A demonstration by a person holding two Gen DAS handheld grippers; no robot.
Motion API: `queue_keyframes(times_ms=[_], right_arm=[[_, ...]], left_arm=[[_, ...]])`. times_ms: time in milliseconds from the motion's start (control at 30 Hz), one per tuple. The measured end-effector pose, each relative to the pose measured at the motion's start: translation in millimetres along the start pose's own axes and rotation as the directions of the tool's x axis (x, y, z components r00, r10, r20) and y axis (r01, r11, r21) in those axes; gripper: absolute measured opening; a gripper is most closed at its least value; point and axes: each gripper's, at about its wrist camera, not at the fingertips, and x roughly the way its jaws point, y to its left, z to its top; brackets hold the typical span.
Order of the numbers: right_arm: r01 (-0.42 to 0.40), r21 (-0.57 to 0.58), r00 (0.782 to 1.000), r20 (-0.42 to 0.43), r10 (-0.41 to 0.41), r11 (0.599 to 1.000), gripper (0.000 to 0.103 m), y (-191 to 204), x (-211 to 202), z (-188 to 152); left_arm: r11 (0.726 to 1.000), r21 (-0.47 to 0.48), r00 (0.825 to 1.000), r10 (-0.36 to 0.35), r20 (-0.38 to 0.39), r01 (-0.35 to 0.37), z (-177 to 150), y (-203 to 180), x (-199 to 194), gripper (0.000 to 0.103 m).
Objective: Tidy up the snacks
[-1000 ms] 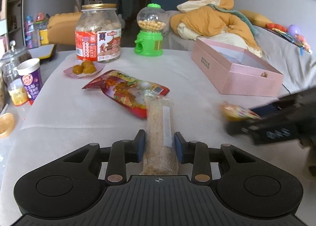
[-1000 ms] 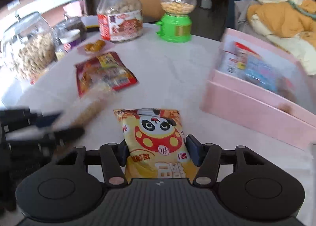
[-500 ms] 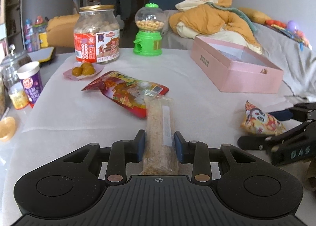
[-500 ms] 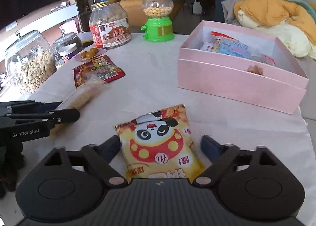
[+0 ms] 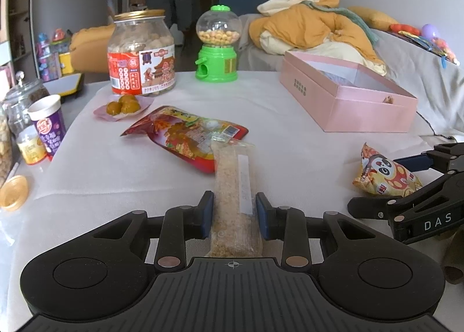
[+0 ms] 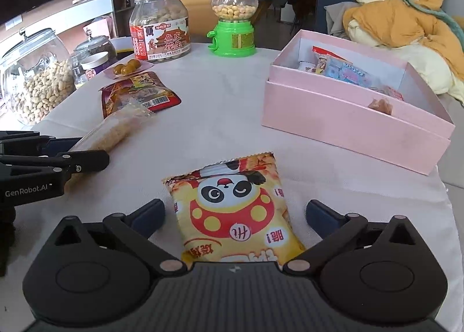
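Right gripper [image 6: 233,213]: jaws have just been opening and now stand spread wide. Panda snack bag [image 6: 235,210] lies flat on the white tablecloth [image 6: 226,105] between the two blue pads, clear gap on each side, neither pad touching it. Bag's near end runs under the gripper body; far end points toward the pink box [image 6: 348,123]. Bag sits near the box, not in it. In the left wrist view the same bag [image 5: 382,171] lies between the right gripper's two spread fingers [image 5: 374,207].

Left gripper [image 5: 233,210]: jaws partly closed, blue pads pressed against both long sides of a clear packet of crumbly tan snack [image 5: 235,201]. Packet runs straight out along the fingers; its far end overlaps the edge of the red snack pouch [image 5: 185,134] on the cloth. Can't tell whether that far end rests on the pouch or hangs just above it.

Pink box is open, several small wrapped snacks inside, one brown piece near its front wall. Beyond: peanut jar with gold lid [image 5: 142,53], green gumball dispenser [image 5: 217,45], small pink dish with round yellow sweets [image 5: 123,105], purple cup [image 5: 47,123] at the left edge, big glass jar of peanuts [image 6: 34,82].
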Motion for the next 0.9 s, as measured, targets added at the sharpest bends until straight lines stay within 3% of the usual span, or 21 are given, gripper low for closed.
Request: queue_keyframes(times_ms=[300,633,900], right_arm=[[-0.018,-0.007,1.000,0.001,0.018,1.000,0.103,-6.5,-1.5,0.3],[-0.068,0.031,0.998,0.012,0.067,0.997,0.103,-16.2,-7.1,-1.8],[-0.133,0.094,0.991,0.019,0.132,0.987,0.103,-35.5,-17.2,-5.9]], left_arm=[[0.999,-0.031,0.999,0.031,0.031,-0.030,1.2,0.7,-4.3,0.035],[0.994,-0.104,0.998,-0.030,0.060,0.036,7.2,-21.5,-18.5,0.035],[0.996,-0.085,0.998,-0.017,0.059,0.022,8.3,-23.5,-28.5,0.035]])
